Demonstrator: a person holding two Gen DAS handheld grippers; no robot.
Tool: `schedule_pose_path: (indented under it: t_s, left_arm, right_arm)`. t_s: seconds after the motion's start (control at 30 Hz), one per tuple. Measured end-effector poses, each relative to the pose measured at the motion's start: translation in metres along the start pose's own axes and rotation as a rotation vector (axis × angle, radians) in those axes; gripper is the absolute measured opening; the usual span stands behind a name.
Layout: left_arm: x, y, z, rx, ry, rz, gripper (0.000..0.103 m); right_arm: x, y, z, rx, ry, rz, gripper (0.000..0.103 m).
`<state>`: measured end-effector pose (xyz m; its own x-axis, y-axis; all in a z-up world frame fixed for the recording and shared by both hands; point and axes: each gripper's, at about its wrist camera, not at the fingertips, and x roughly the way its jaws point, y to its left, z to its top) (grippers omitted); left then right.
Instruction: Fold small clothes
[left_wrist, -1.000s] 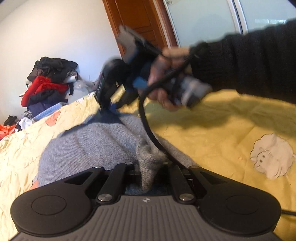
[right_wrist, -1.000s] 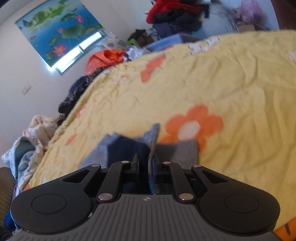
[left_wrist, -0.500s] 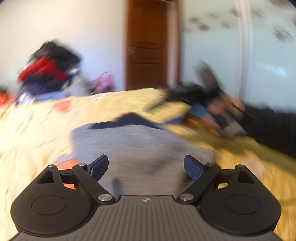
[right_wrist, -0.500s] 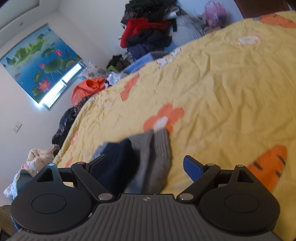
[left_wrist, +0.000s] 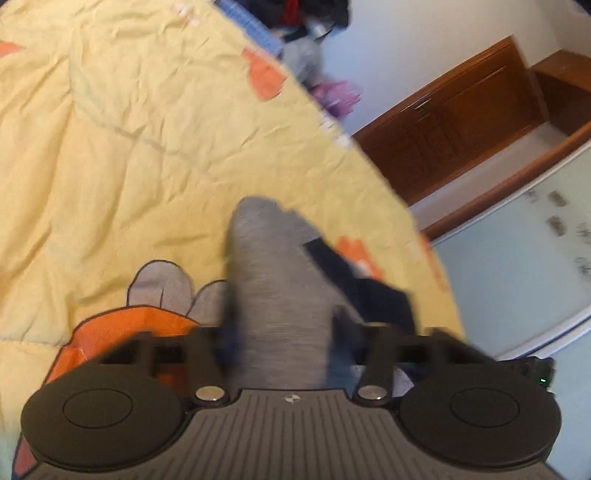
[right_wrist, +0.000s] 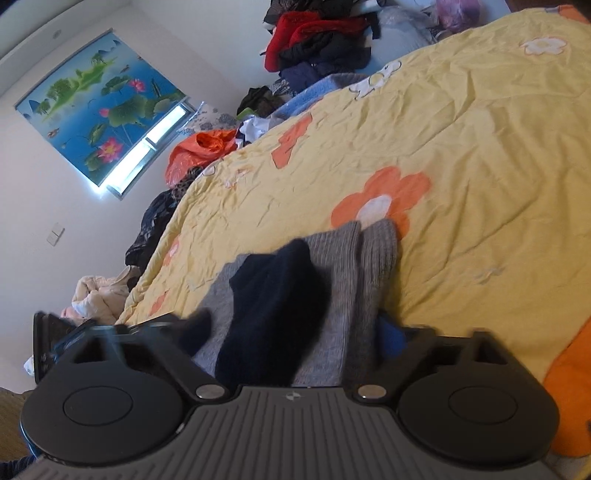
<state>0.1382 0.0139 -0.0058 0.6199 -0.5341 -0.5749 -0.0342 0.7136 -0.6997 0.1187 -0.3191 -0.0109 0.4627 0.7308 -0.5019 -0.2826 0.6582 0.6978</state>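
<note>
A small grey knit garment with dark navy parts (left_wrist: 277, 280) lies folded on the yellow bedspread (left_wrist: 129, 129). My left gripper (left_wrist: 282, 328) is open, its fingers standing on either side of the grey fabric. The view is blurred. In the right wrist view the same garment (right_wrist: 332, 280) lies in folded grey layers with a navy piece (right_wrist: 273, 306) on top. My right gripper (right_wrist: 295, 332) is open, its blue-padded fingers (right_wrist: 391, 338) wide apart either side of the garment.
The yellow bedspread (right_wrist: 461, 147) has orange flower and cartoon prints. Piles of clothes (right_wrist: 317, 40) lie beyond the bed's far edge, with an orange bag (right_wrist: 199, 151). A wooden door (left_wrist: 461, 122) and a glass wardrobe panel (left_wrist: 524, 258) stand to the right.
Both grippers were shut on the grey garment a second ago and have opened and let go. The garment now lies on the bed. The left gripper has swung to a new angle.
</note>
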Motion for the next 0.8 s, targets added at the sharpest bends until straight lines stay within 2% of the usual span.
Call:
schedule_pose_path:
  t_s: [0.03, 0.2, 0.33, 0.5, 0.6, 0.63, 0.67, 0.73, 0.77, 0.8]
  left_arm:
    - [0.005, 0.002, -0.002, -0.003, -0.001, 0.002, 0.026]
    - [-0.011, -0.009, -0.002, 0.095, -0.027, 0.033, 0.02]
    - [-0.04, -0.008, 0.015, 0.141, -0.078, 0.032, 0.019]
    - [-0.07, 0.012, 0.049, 0.164, -0.148, 0.131, 0.02]
    - [-0.068, 0.028, 0.054, 0.211, -0.125, 0.206, 0.022]
    - [-0.067, 0.035, 0.052, 0.199, -0.109, 0.213, 0.024]
    - [-0.07, 0.043, 0.048, 0.171, -0.109, 0.197, 0.025]
    - [-0.087, 0.053, 0.036, 0.122, -0.129, 0.146, 0.031]
    - [-0.097, 0.057, 0.029, 0.104, -0.139, 0.111, 0.032]
    - [-0.109, 0.062, 0.019, 0.085, -0.14, 0.076, 0.04]
  right_arm:
    - [0.001, -0.001, -0.003, 0.017, -0.013, 0.011, 0.034]
    - [-0.002, 0.01, -0.016, 0.064, -0.068, 0.027, 0.033]
    - [0.011, 0.034, -0.014, 0.071, -0.073, 0.103, 0.033]
    - [0.059, 0.064, -0.001, 0.054, -0.051, 0.167, 0.033]
    - [0.084, 0.068, 0.003, 0.048, -0.051, 0.13, 0.033]
    - [0.09, 0.066, 0.002, 0.057, -0.043, 0.102, 0.037]
    - [0.092, 0.063, 0.001, 0.08, -0.037, 0.077, 0.045]
    - [0.082, 0.056, -0.008, 0.11, -0.041, 0.092, 0.048]
    - [0.072, 0.055, -0.013, 0.114, -0.041, 0.103, 0.056]
    - [0.061, 0.053, -0.017, 0.118, -0.043, 0.11, 0.06]
